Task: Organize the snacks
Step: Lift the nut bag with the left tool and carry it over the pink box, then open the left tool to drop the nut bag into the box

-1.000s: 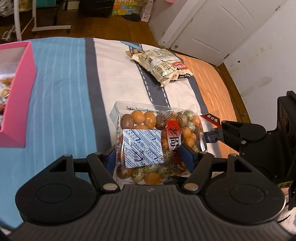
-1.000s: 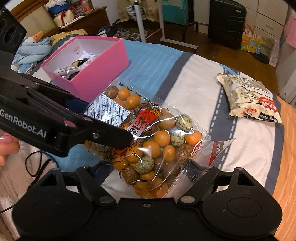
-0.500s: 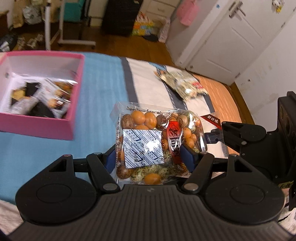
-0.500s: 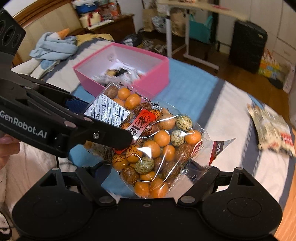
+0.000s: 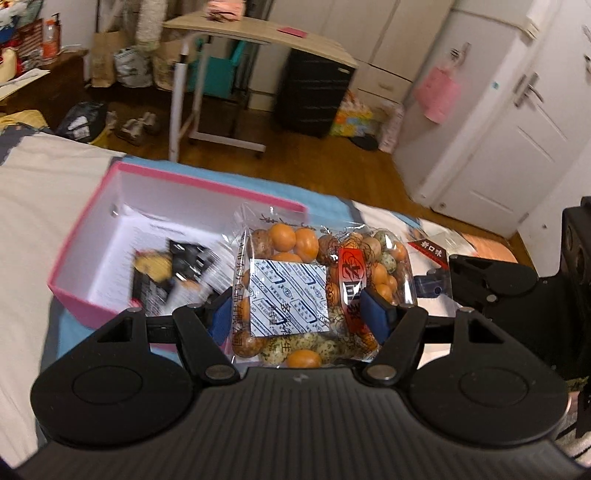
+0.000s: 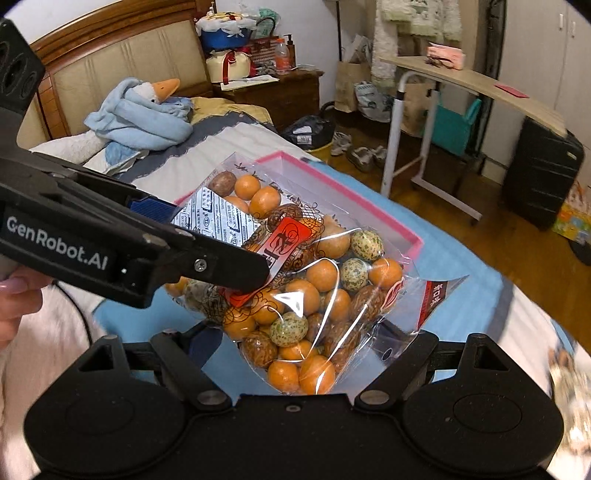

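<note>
Between the blue pads of the left claw point(image 5: 297, 312) sits a clear bag of snacks point(image 5: 314, 291), pinched from both sides and held off the bed. Its round orange, brown and speckled pieces show through the plastic, with a white printed packet and a red label on the face turned to the left wrist camera.

Seen from the right wrist camera, the right claw point(image 6: 295, 339) stands around the lower end of the same bag point(image 6: 306, 291); its fingers lie close to the plastic on either side, but whether they actually press on it I cannot tell. The left claw's black finger point(image 6: 221, 262) crosses in from the left and lies over the red label.

Just beyond and below the bag is an open pink box point(image 5: 92, 236) with white inner walls, resting on the bed point(image 5: 40, 192). Dark and pale wrappers point(image 5: 173, 266) lie on its floor. In the right wrist view the bag hides most of the box point(image 6: 413, 240), leaving its far rim showing.

Farther off, a blue blanket point(image 6: 144, 118) is heaped near the headboard, and a wheeled counter point(image 5: 258, 33) stands on the wooden floor.
</note>
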Demonstrator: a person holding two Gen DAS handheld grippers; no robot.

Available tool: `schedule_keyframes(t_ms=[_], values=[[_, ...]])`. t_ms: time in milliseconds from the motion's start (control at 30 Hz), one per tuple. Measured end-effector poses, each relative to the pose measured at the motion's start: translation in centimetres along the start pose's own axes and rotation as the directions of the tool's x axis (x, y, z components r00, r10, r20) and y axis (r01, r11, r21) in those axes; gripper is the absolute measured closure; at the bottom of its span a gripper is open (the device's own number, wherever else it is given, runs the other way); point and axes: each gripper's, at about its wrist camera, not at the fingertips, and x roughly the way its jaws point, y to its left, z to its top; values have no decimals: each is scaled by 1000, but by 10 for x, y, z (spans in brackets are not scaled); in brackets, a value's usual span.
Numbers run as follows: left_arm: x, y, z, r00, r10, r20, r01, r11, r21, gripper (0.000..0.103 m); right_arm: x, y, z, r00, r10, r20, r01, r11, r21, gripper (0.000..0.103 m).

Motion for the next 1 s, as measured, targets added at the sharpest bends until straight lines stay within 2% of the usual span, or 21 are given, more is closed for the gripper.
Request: schedule_keyframes(t_ms=[167, 300, 467, 633, 700, 833, 900, 1000], values=[[25, 43, 23, 999, 39, 24, -38, 998, -52, 34, 46, -2, 29, 1000, 25, -9, -25, 1000, 14, 15], [44, 74, 23, 996, 52, 75, -46, 996, -79, 34, 76, 3, 35, 1000, 17, 2, -17, 1000, 7, 15], [66, 100, 14, 997, 68, 44, -64, 993, -97, 34, 108, 7, 29, 999, 41, -17, -41, 999, 12, 15], [75, 104, 19, 989, 131, 67, -127, 990, -61, 34, 124, 3, 29, 997, 65, 34, -66, 997, 34, 14], [76, 104, 19, 983, 163, 79, -159, 986, -56, 30, 128, 2, 28, 996, 78, 45, -80, 996, 35, 13], [81, 102, 19, 952, 288, 100, -286, 958, -30, 28, 139, -3, 22, 996, 90, 24, -91, 995, 48, 12], [82, 102, 19, 947, 304, 103, -303, 953, -23, 28, 147, -6, 20, 996, 84, 2, -84, 995, 55, 12], [82, 106, 19, 961, 262, 89, -257, 965, -56, 28, 152, -6, 17, 995, 95, -4, -95, 994, 58, 12]])
